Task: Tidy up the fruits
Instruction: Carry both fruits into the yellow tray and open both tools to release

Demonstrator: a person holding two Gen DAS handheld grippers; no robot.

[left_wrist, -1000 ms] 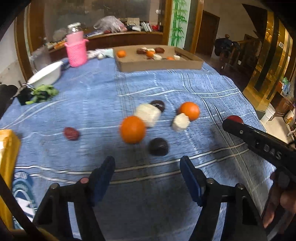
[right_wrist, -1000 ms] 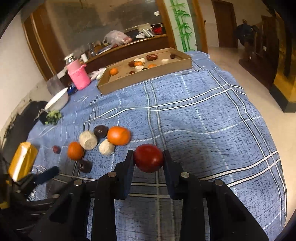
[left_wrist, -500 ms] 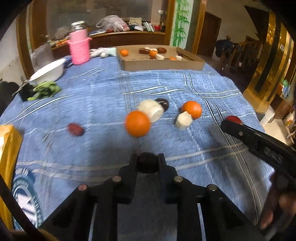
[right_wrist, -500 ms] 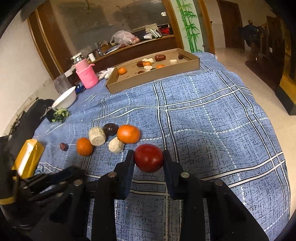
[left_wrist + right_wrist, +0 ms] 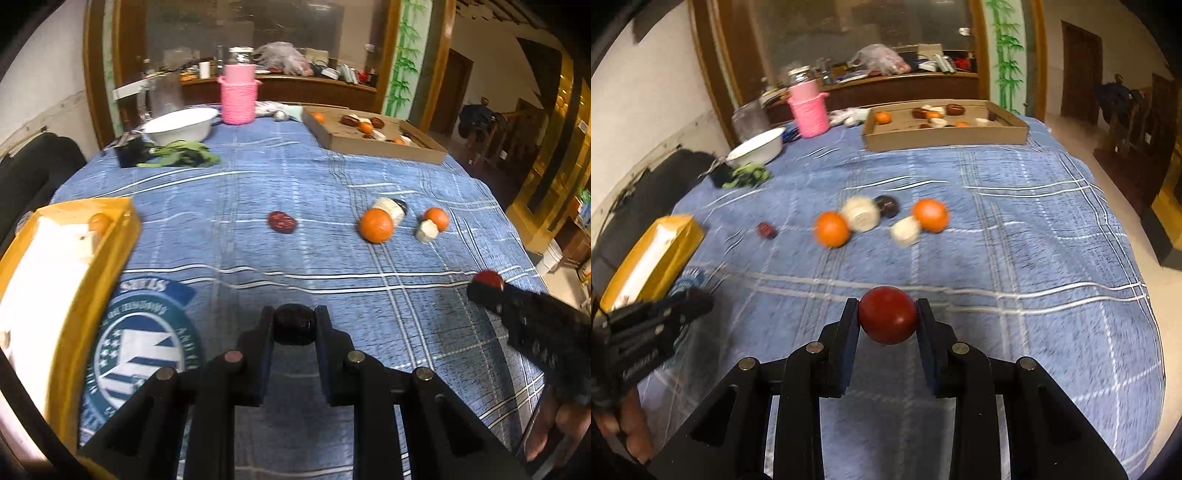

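Left hand-held gripper [image 5: 293,325]: jaws closed tight on a dark round fruit [image 5: 293,328], pinched between both pads and held off the blue plaid cloth [image 5: 258,184] that covers the counter. Below it on the cloth, a round blue-and-white printed emblem [image 5: 144,343].

Right hand-held gripper [image 5: 887,314]: jaws narrow, clamped on a red round fruit [image 5: 887,314], one pad on each side, clear of the cloth. In the left wrist view this gripper enters from the right edge, with the red fruit showing at its tip.

Loose fruit on the cloth, mid-counter: a cluster of two oranges, the nearer orange [image 5: 832,229] on the left and the farther orange [image 5: 930,215] on the right, with two pale cream pieces [image 5: 862,213] and a dark fruit [image 5: 886,206] between them. The pieces sit close together; blur hides which ones touch. A small dark-red fruit [image 5: 766,229] lies apart, left of the cluster.

Cardboard tray [image 5: 945,138] at the far edge of the counter, holding several oranges, dark fruits and pale pieces. Yellow box [image 5: 74,295] at the near left edge, white inside, a small brownish item in its far corner.

Far left: white bowl [image 5: 179,123], green leafy bundle [image 5: 181,157], pink basket [image 5: 238,98].
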